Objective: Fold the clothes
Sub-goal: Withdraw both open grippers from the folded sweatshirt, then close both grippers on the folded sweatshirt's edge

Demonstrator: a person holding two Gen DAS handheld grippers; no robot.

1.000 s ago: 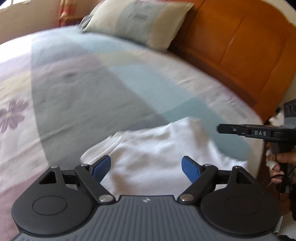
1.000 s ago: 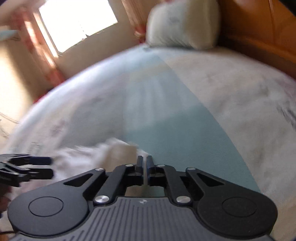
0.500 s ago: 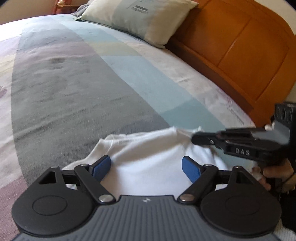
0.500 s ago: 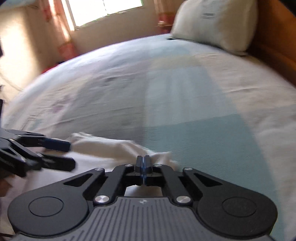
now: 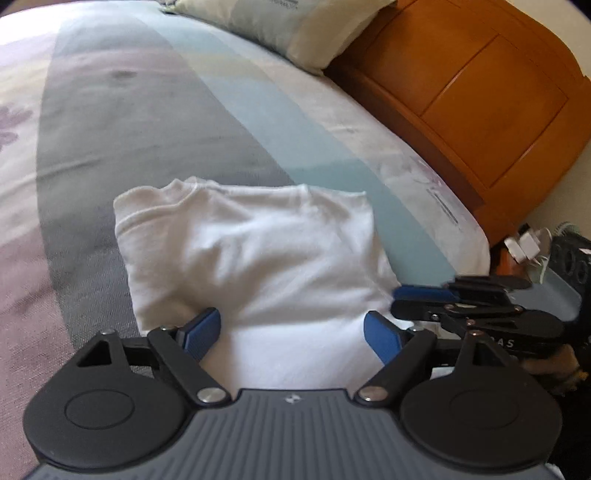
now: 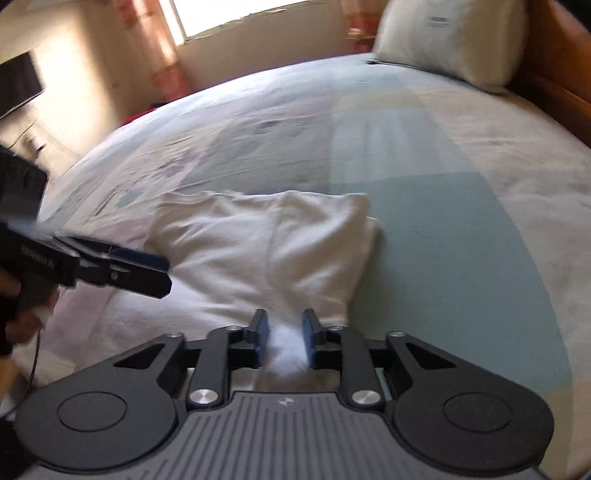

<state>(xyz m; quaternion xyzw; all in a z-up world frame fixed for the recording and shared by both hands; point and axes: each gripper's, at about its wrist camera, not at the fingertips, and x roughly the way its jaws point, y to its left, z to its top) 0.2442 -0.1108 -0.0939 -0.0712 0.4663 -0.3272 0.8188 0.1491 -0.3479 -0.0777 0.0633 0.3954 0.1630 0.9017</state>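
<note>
Bed [image 5: 155,122] under woven patchwork cover, grey, teal, lilac panels. Left tongs [image 5: 291,334] spread wide, blue pads over near edge of soft white shirt [image 5: 251,251], folded, lying on cover. Right tongs [image 5: 417,299], "DAS" on body, have just been opening; white cloth between pads, grip released. Pillow [image 5: 280,22], print unreadable; glossy wooden headboard [image 5: 480,96].

White garment [image 5: 258,251] (blue-grey striped bedspread [image 5: 122,122])
</note>
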